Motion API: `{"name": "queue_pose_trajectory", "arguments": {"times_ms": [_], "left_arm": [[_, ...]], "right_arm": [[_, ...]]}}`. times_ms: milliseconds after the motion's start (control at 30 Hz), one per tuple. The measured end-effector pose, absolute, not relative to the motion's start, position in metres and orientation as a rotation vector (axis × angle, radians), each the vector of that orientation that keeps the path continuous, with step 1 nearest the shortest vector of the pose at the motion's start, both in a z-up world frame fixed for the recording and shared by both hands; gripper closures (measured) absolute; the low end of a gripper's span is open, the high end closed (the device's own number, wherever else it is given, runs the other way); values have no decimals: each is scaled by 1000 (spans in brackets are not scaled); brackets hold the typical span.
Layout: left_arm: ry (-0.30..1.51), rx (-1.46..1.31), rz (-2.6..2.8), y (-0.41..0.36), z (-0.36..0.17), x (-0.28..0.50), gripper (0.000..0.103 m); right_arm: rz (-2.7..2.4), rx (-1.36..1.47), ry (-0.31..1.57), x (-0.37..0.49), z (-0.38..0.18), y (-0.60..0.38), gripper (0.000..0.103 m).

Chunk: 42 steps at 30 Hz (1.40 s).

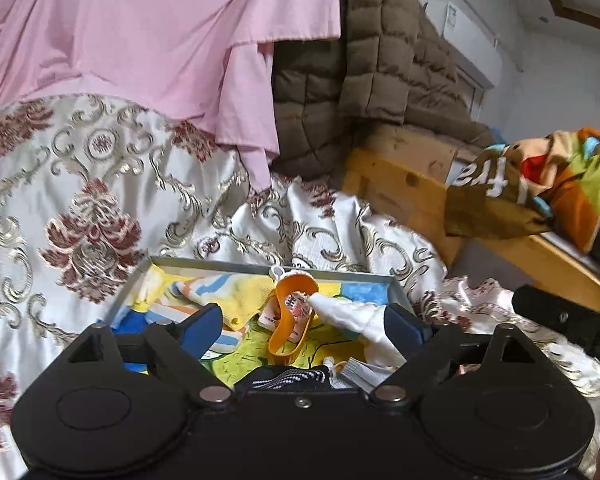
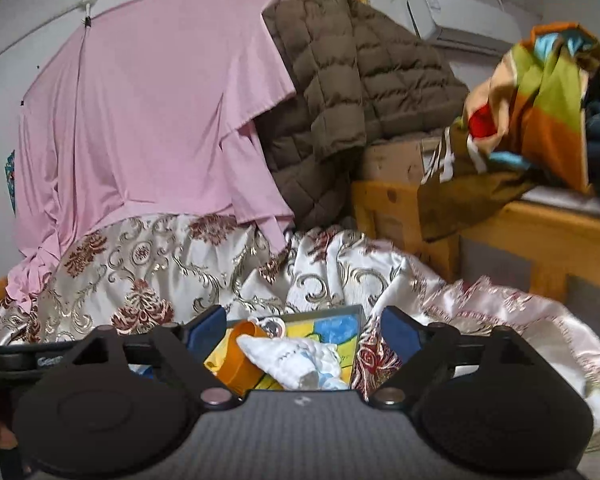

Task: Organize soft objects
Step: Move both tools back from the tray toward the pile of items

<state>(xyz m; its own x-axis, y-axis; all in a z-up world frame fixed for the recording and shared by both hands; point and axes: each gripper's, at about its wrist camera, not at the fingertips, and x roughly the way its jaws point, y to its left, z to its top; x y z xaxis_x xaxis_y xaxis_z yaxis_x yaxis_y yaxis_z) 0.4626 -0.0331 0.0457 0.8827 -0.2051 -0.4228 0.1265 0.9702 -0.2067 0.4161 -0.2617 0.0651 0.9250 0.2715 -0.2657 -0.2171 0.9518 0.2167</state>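
Observation:
A grey-rimmed tray lies on the patterned bedspread and holds a yellow and blue printed cloth, an orange plastic cup on its side and a rolled white cloth. A black-and-white striped piece shows at the tray's near edge. My left gripper hovers above the tray, open, with nothing between its blue fingers. My right gripper is open too, above the same tray, over the orange cup and the white cloth, touching neither.
A pink sheet and a brown quilted jacket hang behind the bed. The satin bedspread is rumpled around the tray. At the right stands a wooden bed frame with a bunched colourful cloth on it.

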Motion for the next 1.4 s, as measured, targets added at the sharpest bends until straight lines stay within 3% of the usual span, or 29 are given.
{"name": "queue_pose_trajectory", "arguments": {"times_ms": [533, 833, 1400], "left_arm": [[384, -218, -155, -4, 80, 340, 7], [360, -254, -149, 1, 72, 274, 1], [402, -234, -71, 37, 38, 172, 1]], "right_arm": [[295, 167, 239, 317, 96, -245, 0], [327, 177, 210, 258, 88, -243, 0], [368, 20, 279, 181, 43, -204, 0]]}}
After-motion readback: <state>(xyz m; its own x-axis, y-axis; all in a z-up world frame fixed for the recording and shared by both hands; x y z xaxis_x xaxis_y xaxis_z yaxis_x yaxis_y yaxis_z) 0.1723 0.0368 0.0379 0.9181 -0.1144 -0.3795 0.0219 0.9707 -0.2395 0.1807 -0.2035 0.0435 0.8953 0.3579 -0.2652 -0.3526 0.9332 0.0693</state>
